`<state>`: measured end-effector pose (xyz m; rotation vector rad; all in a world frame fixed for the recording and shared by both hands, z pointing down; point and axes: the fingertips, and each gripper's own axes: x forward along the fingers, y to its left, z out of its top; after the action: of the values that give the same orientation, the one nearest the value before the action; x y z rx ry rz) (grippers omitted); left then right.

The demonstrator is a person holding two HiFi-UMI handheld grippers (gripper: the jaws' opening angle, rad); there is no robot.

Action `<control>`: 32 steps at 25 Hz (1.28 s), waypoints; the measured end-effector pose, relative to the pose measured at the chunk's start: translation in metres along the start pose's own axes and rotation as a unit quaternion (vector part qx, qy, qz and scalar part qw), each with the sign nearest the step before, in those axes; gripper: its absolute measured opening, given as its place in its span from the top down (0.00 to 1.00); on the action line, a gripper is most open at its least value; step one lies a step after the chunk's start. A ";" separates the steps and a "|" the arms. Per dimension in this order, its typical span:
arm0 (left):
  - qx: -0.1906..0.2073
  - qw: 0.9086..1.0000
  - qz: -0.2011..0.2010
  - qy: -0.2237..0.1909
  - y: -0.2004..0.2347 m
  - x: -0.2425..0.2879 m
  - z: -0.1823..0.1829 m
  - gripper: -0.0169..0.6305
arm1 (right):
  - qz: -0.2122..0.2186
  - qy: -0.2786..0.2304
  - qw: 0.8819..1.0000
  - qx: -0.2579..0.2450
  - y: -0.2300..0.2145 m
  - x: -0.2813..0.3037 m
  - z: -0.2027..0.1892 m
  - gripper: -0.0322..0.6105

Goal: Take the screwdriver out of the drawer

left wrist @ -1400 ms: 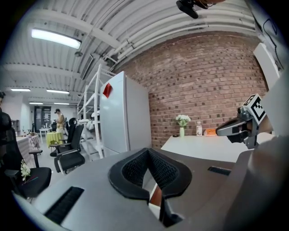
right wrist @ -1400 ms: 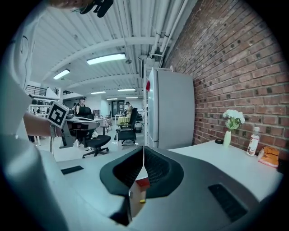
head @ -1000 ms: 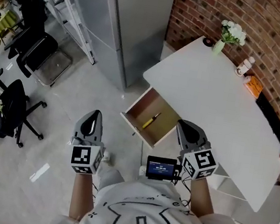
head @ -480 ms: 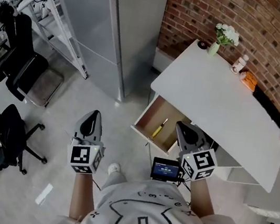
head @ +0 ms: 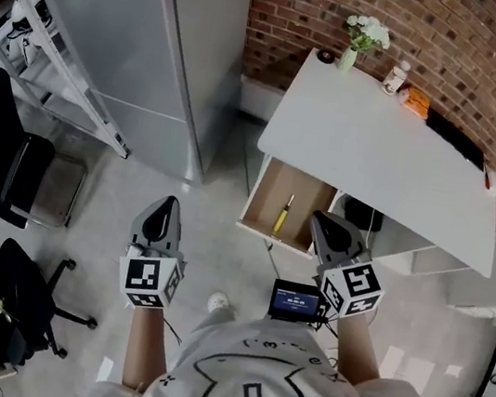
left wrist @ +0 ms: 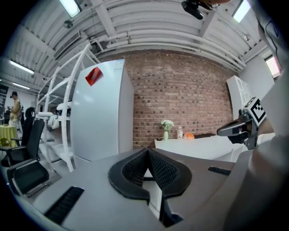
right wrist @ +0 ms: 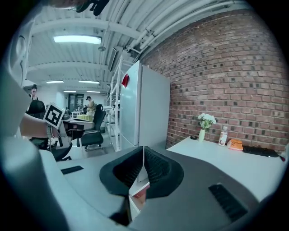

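While the yellow-handled screwdriver [head: 281,214] lies loose on the floor of the open drawer [head: 263,194], neither tool has hold of it. It lies near the drawer's middle, pointing from the drawer's front toward its back. The drawer stands pulled out from under the white table [head: 377,158].

Seen from the head view, the right gripper [head: 322,218] shows just beside the drawer's front right corner, on the person's side of it. Its jaws are pressed together with nothing between them. The left gripper [head: 169,201] hangs well apart from the drawer, off to its left over the grey floor. Its jaws also meet tip to tip and are empty.

Both forearms stretch forward from the person's body, roughly side by side. Each gripper points away from the person, nearly level with a slight downward tilt, and its marker cube sits at the rear, facing up. A small screen [head: 295,300] shows just beside the right gripper's cube, nearer the person than the drawer's front.

Beyond the drawer, a vase of white flowers [head: 361,37], a bottle [head: 396,77] and an orange object [head: 416,100] stand along the table's far edge by the brick wall [head: 463,40]. A tall grey cabinet [head: 151,45] stands to the drawer's left.
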<state>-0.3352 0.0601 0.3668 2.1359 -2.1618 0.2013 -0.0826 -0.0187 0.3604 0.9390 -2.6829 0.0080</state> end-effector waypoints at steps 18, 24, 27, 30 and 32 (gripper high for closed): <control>0.008 0.998 -0.061 0.014 -0.020 0.072 0.001 0.97 | -0.085 0.022 0.995 0.041 -0.058 -0.014 -0.022 0.92; 0.018 0.998 -0.049 0.027 -0.032 0.103 0.007 0.97 | -0.078 0.018 0.995 0.054 -0.096 0.002 -0.028 0.92; 0.023 0.998 -0.054 0.034 -0.043 0.116 0.007 0.97 | -0.075 0.019 0.995 0.064 -0.111 0.006 -0.034 0.92; 0.027 0.997 -0.063 0.044 -0.053 0.131 0.002 0.97 | -0.075 0.022 0.994 0.072 -0.125 0.013 -0.042 0.92; 0.027 0.996 -0.070 0.051 -0.058 0.139 -0.002 0.97 | -0.077 0.027 0.994 0.079 -0.131 0.017 -0.049 0.92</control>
<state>-0.2793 -0.0771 0.3931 2.2417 -1.9648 0.3544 -0.0017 -0.1269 0.4001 1.1738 -2.5837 0.2132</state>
